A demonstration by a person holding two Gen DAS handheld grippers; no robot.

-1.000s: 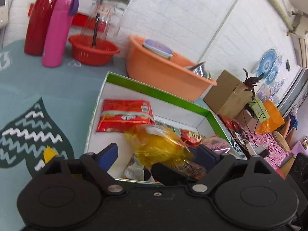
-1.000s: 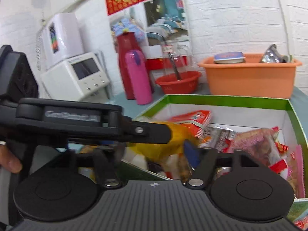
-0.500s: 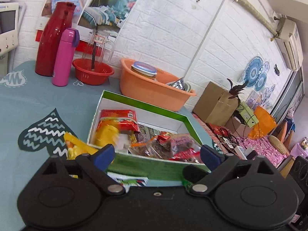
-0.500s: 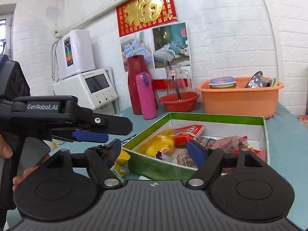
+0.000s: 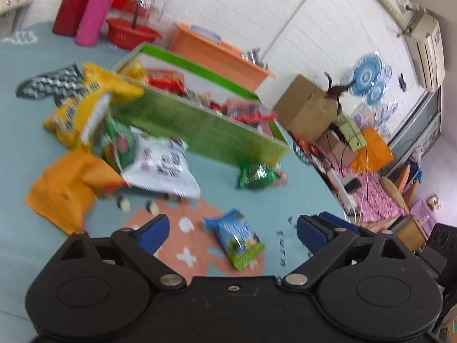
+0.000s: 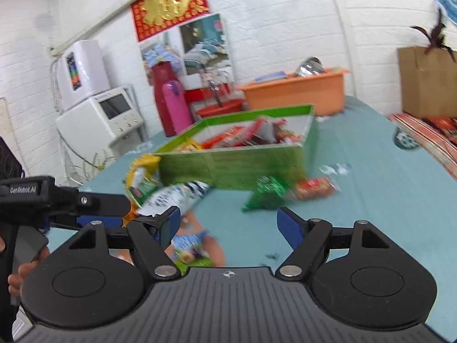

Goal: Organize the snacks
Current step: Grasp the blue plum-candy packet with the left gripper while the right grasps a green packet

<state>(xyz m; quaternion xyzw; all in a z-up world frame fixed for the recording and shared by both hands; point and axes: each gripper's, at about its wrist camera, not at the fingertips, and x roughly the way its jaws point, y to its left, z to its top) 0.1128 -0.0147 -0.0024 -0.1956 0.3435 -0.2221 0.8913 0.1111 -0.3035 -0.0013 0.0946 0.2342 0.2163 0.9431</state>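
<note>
A green box (image 5: 200, 131) holds several snack packets; it also shows in the right wrist view (image 6: 234, 165). Loose packets lie in front of it: a yellow bag (image 5: 82, 105), an orange bag (image 5: 65, 185), a white bag (image 5: 162, 168), a green packet (image 5: 257, 175) and a small blue packet (image 5: 238, 237). My left gripper (image 5: 231, 231) is open and empty above the blue packet. My right gripper (image 6: 228, 225) is open and empty, short of the green packet (image 6: 265, 193) and a red packet (image 6: 312, 187). The blue packet (image 6: 191, 245) lies under its left finger.
An orange tub (image 5: 217, 51), a red bowl (image 5: 131, 33), a pink flask (image 5: 95, 10) and a red flask (image 5: 72, 4) stand behind the box. A cardboard box (image 5: 305, 108) sits off the table's right edge. A white appliance (image 6: 105, 120) stands at the left.
The left gripper let the yellow packet go into the box, then both grippers pulled back from the box; loose packets on the cloth have come into view.
</note>
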